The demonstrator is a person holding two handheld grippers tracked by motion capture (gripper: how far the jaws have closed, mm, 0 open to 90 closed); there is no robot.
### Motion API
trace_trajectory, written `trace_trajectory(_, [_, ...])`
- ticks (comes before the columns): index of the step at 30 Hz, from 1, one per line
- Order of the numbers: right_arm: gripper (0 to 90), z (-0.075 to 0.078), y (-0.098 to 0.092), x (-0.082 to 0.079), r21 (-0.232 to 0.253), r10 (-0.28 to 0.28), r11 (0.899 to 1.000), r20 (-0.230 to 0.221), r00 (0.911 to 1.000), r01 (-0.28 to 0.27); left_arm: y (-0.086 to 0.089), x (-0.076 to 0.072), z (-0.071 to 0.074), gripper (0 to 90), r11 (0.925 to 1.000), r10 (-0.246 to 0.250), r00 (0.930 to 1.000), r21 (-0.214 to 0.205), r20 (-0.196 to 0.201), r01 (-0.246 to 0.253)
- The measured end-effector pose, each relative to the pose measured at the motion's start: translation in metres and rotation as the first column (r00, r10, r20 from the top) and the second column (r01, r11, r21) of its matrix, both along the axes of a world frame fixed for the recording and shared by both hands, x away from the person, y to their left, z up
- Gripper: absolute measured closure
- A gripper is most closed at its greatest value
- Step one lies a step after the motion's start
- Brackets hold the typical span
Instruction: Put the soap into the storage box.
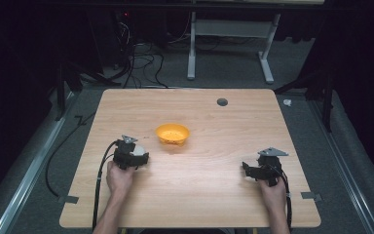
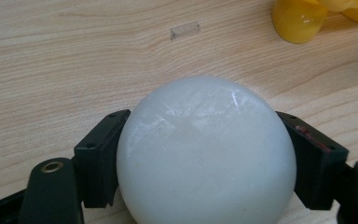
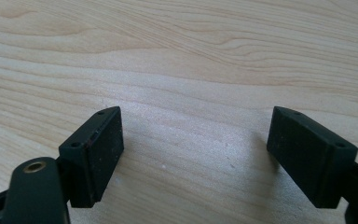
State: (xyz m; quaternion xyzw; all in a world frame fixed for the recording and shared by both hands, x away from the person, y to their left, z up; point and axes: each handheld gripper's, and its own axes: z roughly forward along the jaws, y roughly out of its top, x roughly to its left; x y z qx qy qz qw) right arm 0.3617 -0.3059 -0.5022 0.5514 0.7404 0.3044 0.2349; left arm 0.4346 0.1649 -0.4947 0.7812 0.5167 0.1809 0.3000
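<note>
A white ball [image 2: 205,149] sits between the two black jaws of my left gripper [image 2: 205,158], which is shut on it; both pads press its sides. From above, that gripper [image 1: 141,156] is at the table's left, just left of and nearer than a yellow-orange bowl [image 1: 173,133]. The bowl's rim [image 2: 303,18] appears at the top right of the left gripper view. My right gripper [image 1: 246,168] rests low at the table's right side, a hand behind it. Its jaws [image 3: 193,149] stand wide open over bare wood with nothing between them.
The wooden table [image 1: 214,190] has a dark round grommet [image 1: 222,102] near its far edge. A small strip of clear tape [image 2: 185,31] lies on the wood ahead of the ball. Cables and a white desk frame [image 1: 229,44] are on the floor beyond.
</note>
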Motion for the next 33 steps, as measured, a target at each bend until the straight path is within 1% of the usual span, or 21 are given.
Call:
trace_trajectory(3, [19.5,0.0,0.0,0.0,0.0,0.0,1.0,0.0,1.0,0.0,0.0,-0.002,0.003,24.6,0.9999,-0.007,0.9999,-0.011,0.008,0.007])
trace_trajectory(6, [19.5,0.0,0.0,0.0,0.0,0.001,1.0,0.001,1.0,-0.001,0.0,-0.004,0.006,24.6,0.9996,-0.017,0.9998,-0.024,0.006,0.017])
trace_trajectory(11, [19.5,0.0,0.0,0.0,0.0,0.0,1.0,0.0,1.0,0.0,0.0,-0.007,0.01,24.6,0.9989,-0.034,0.9994,-0.031,0.008,0.034])
trace_trajectory(20, [19.5,0.0,0.0,0.0,-0.001,0.002,1.0,0.002,1.0,-0.002,0.0,-0.015,0.02,24.6,0.9947,-0.061,0.9979,-0.081,0.019,0.063])
trace_trajectory(23, [19.5,0.0,0.0,0.0,-0.002,0.002,1.0,0.002,1.0,-0.002,0.001,-0.017,0.023,24.6,0.9936,-0.068,0.9974,-0.09,0.024,0.069])
trace_trajectory(25, [19.5,0.0,0.0,0.0,-0.002,0.002,1.0,0.001,1.0,-0.002,0.001,-0.017,0.024,24.6,0.9931,-0.07,0.9974,-0.093,0.02,0.071])
trace_trajectory(29, [19.5,0.0,0.0,0.0,-0.002,0.002,1.0,0.002,1.0,-0.002,0.001,-0.019,0.025,24.6,0.9933,-0.073,0.9972,-0.089,0.019,0.074])
trace_trajectory(33, [19.5,0.0,0.0,0.0,-0.002,0.002,1.0,0.001,1.0,-0.002,0.001,-0.022,0.028,24.6,0.9917,-0.088,0.9958,-0.091,0.023,0.09])
